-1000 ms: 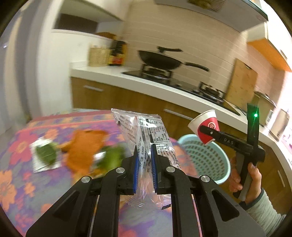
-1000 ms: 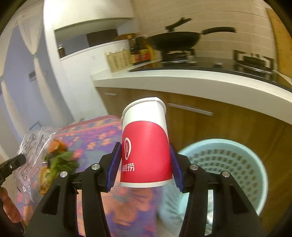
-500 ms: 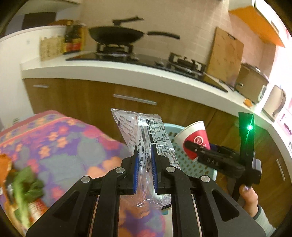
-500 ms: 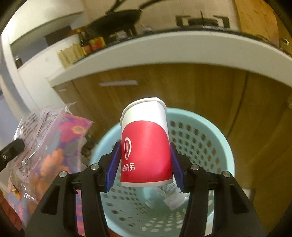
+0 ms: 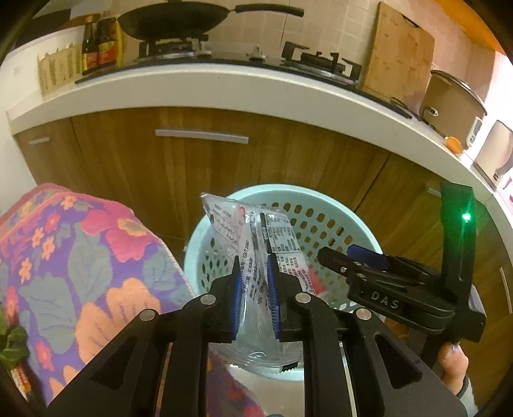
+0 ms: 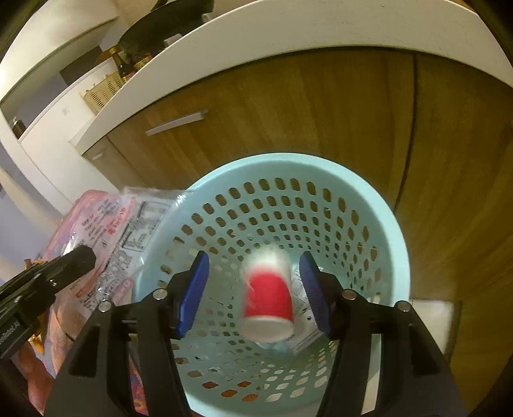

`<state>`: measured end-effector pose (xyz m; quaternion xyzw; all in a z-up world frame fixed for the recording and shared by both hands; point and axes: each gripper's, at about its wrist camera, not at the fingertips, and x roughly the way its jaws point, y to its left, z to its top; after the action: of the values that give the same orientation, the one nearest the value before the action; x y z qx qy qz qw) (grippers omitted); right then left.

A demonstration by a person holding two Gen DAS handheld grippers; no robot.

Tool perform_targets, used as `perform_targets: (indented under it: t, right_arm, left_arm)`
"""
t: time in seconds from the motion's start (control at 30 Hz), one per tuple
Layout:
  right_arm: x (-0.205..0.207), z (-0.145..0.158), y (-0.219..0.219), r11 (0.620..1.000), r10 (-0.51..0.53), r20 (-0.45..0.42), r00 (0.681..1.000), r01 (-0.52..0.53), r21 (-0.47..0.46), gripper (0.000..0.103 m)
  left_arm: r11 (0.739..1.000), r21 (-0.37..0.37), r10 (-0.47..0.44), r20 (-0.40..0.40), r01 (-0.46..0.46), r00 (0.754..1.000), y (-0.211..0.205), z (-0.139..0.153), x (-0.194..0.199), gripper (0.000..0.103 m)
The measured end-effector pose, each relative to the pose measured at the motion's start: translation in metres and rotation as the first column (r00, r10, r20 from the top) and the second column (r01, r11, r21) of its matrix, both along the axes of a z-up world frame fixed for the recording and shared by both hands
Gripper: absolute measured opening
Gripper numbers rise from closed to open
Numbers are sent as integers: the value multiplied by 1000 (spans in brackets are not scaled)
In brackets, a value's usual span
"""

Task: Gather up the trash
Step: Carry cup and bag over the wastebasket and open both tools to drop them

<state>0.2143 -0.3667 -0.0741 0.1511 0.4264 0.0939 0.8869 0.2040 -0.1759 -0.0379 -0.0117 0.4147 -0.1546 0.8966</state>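
A red-and-white paper cup, smeared by motion blur, sits between the parted blue pads of the right gripper and touches neither; the logo on it cannot be read. It lies within the mouth of a pale blue perforated basket, over scraps of clear wrapper at the bottom whose print is too small to make out. In the left wrist view the cup is hidden, only a sliver of red showing behind the clear plastic bag.

The left gripper has its jaws clamped on that bag, which stands upright above the near rim of the basket. The bag carries dense black print and red characters; "GB/T" and some digits can be picked out along one seam, the rest is illegible. Its lower end is cut off behind the fingers.

The right gripper reaches over the basket from the right, "DAS" in white on its body and a green light glowing on its upright post. A floral cloth covers the table at left. Behind run wooden cabinets, with a wok, dark sauce bottles whose labels cannot be read, and a cutting board on the counter.
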Motion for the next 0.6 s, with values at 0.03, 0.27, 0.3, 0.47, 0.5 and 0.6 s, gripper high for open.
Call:
perform_targets:
  t: [0.03, 0.27, 0.3, 0.47, 0.5, 0.6]
  right_arm:
    - [0, -1, -2, 1000, -4, -4, 1000, 4, 8, 55]
    - [-12, 4, -15, 999, -29, 0, 1000, 29, 30, 55]
    - [-14, 6, -15, 999, -32, 6, 999, 32, 25, 55]
    - [-24, 19, -17, 999, -38, 43, 998, 37, 24, 55]
    - [-26, 21, -16, 999, -36, 49, 998, 35, 22, 55]
    - [-31, 28, -11, 999, -35, 67, 997, 35, 11, 55]
  left_arm:
    - [1000, 2, 3, -13, -3, 1000, -2, -3, 2, 14]
    - [999, 37, 0, -65, 2, 998, -13, -20, 7, 40]
    - [1000, 30, 2, -57, 0, 998, -12, -18, 6, 43]
    - [1000, 12, 14, -38, -13, 999, -2, -11, -4, 49]
    - [1000, 9, 15, -33, -15, 999, 1, -11, -6, 52]
    - [1000, 10, 24, -28, -24, 999, 5, -9, -10, 57]
